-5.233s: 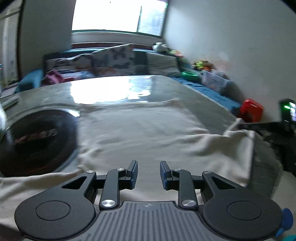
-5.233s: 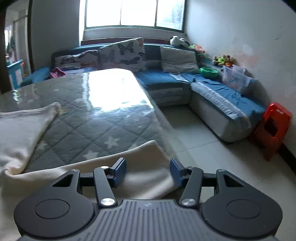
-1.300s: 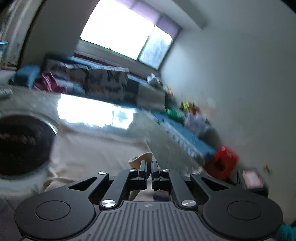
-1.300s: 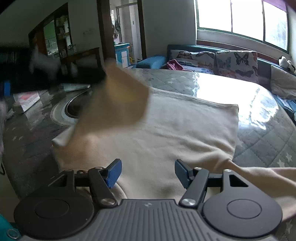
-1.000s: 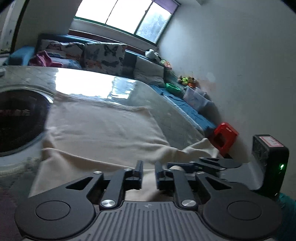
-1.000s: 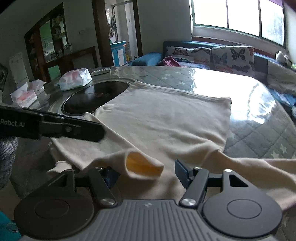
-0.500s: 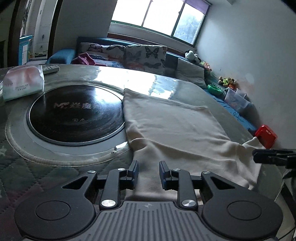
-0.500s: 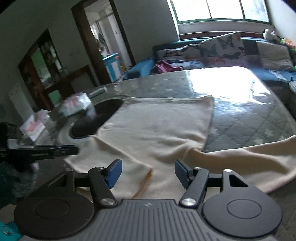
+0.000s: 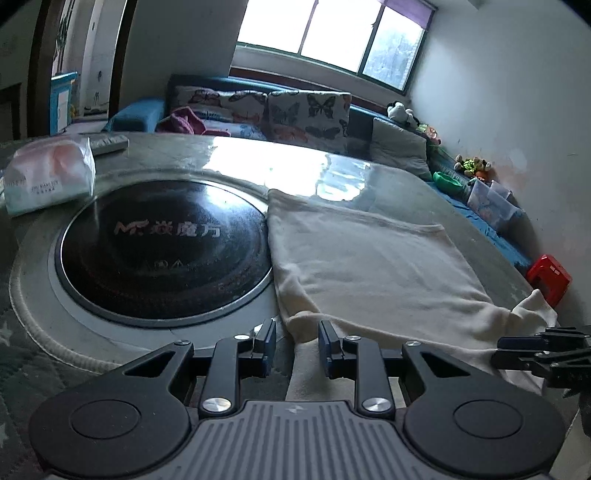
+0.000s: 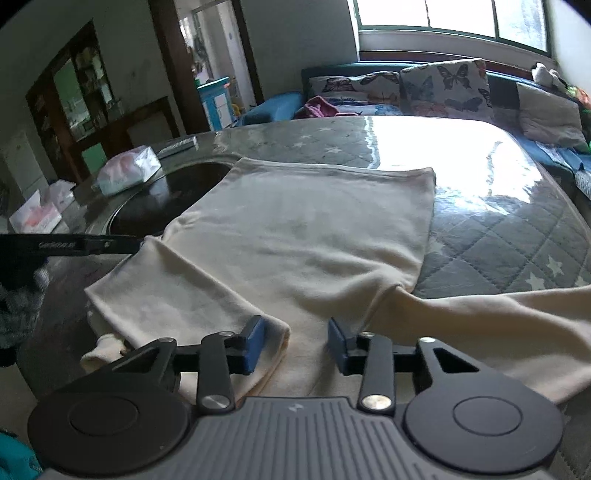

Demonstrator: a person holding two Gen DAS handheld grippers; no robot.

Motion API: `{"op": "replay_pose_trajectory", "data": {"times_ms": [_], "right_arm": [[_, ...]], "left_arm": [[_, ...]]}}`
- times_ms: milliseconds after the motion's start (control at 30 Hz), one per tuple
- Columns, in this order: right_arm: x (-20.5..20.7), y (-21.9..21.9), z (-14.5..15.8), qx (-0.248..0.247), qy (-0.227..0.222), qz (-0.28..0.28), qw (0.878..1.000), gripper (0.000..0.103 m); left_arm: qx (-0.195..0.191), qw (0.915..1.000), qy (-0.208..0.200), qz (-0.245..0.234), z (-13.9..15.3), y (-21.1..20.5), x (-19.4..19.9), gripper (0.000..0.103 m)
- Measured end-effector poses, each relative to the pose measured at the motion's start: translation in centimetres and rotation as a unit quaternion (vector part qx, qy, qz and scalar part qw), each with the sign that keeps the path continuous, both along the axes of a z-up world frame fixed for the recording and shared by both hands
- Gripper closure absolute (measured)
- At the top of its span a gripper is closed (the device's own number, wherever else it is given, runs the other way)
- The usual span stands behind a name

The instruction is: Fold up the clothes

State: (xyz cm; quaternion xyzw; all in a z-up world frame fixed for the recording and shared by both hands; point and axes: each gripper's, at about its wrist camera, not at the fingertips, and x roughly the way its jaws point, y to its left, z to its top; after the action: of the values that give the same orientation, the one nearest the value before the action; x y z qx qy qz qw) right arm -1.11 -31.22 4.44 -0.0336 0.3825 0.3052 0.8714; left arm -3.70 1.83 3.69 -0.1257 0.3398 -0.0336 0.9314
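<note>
Hovering low over the near edge of a table (image 10: 517, 236), two hand-held grippers point down at a cream garment (image 10: 306, 236). The left gripper (image 9: 294, 345) has its blue-padded jaws a little apart, straddling a bunched fold at the garment's near left edge; the pads do not press the cloth. The right gripper (image 10: 295, 345) stands with jaws apart over the folded-in sleeve (image 10: 177, 299); its jaws have just been closing, with the sleeve's cuff between them but not pinched.

The garment is a pale cream long-sleeved top, soft and slightly wrinkled, lying flat on the table's grey quilted cover with white stars. Its left sleeve is folded across the body; the other sleeve (image 10: 480, 314) trails off toward the right edge. The hem lies straight at the far end.

Just left of the garment, a round black cooktop (image 9: 162, 251) set in the table bears the letters "MF" followed by Chinese characters. Beyond it sits a tissue pack (image 9: 48, 177) with small print too fine to read, and a remote (image 9: 109, 142).

Farther off, a blue sofa (image 9: 258, 110) with butterfly cushions stands under a bright window (image 9: 325, 33).
</note>
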Motion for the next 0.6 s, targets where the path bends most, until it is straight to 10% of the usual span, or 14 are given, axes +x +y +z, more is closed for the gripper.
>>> {"op": "replay_pose_trajectory", "data": {"times_ms": [200,600], "right_arm": [[-0.3,1.1,0.0,-0.011,-0.011,0.024,1.0,0.092],[-1.1,2.8,1.8,-0.067,-0.114,0.031,0.991,0.096]], "left_arm": [[-0.018,0.9998,0.007,0.002,-0.8,0.5,-0.2,0.083],[0.013,0.9993,-0.027,0.024,0.1,0.5,-1.6,0.103]]}}
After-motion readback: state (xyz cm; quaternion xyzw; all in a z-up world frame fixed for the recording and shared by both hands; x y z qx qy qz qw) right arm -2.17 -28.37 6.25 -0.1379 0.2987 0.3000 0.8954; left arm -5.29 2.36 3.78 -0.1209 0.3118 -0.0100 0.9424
